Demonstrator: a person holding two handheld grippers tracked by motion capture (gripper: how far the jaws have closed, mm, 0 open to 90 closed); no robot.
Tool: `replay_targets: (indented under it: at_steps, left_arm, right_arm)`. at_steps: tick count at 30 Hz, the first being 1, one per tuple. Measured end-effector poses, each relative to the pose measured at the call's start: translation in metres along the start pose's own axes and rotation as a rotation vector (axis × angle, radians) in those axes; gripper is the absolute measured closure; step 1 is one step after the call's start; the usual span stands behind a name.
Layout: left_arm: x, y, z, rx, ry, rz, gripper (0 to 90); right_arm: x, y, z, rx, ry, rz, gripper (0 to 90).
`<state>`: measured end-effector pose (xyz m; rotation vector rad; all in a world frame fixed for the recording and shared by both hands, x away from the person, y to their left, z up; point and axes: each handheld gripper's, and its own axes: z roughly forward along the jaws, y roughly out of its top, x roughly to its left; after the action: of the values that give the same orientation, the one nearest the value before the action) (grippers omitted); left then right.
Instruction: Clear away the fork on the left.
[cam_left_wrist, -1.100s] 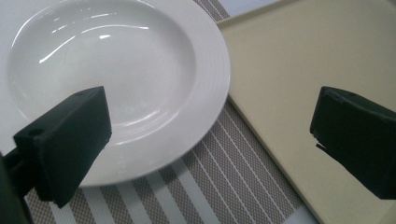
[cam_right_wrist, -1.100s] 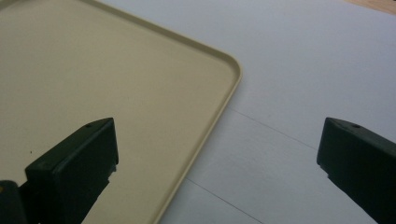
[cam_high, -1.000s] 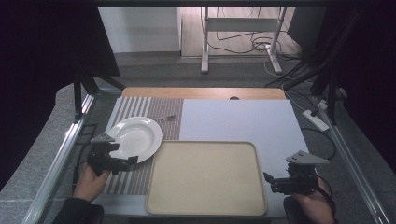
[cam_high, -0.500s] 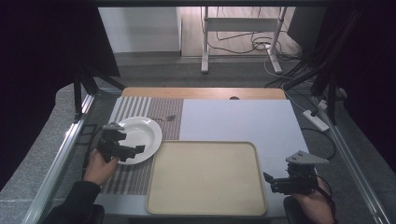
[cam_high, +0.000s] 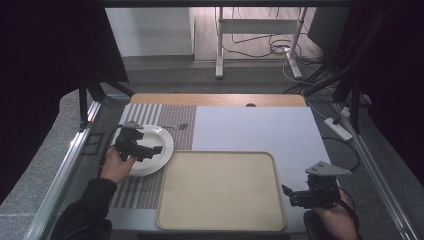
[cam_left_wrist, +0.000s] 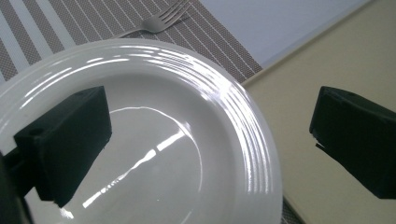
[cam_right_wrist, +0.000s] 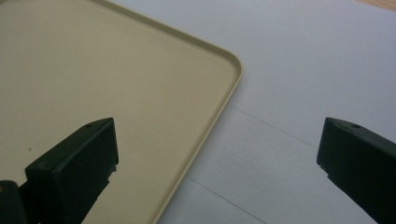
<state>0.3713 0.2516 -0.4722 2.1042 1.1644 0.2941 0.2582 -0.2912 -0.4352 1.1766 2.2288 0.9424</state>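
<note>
My left gripper (cam_high: 148, 148) hovers over the white plate (cam_high: 162, 150) at the left of the high view, fingers (cam_left_wrist: 70, 144) wide apart across its rim. The plate sits on the striped placemat (cam_high: 135, 192), a fork (cam_high: 176, 127) beyond it. My right gripper (cam_high: 292, 194), fingers apart, waits lower right beside the beige tray (cam_high: 220, 190)

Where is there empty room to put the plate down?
The tan tray is bare, right beside the plate. The pale mat behind it is free too. It's tighter by the fork and left gripper.
</note>
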Motion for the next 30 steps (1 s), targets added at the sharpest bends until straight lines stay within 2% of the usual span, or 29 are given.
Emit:
replay_targets:
  at_steps: [18,27,30]
  left_arm:
    - [0.031,0.027,0.036,0.046,0.026,0.007,0.0]
    - [0.044,0.042,0.052,0.063,0.025,0.006,0.0]
    - [0.048,0.047,0.058,0.077,0.027,0.016,0.0]
  right_arm:
    - [0.0,0.0,0.001,0.009,0.007,-0.005,0.0]
    - [0.0,0.0,0.001,0.016,0.01,-0.006,0.0]
    - [0.0,0.0,0.001,0.017,0.01,-0.006,0.0]
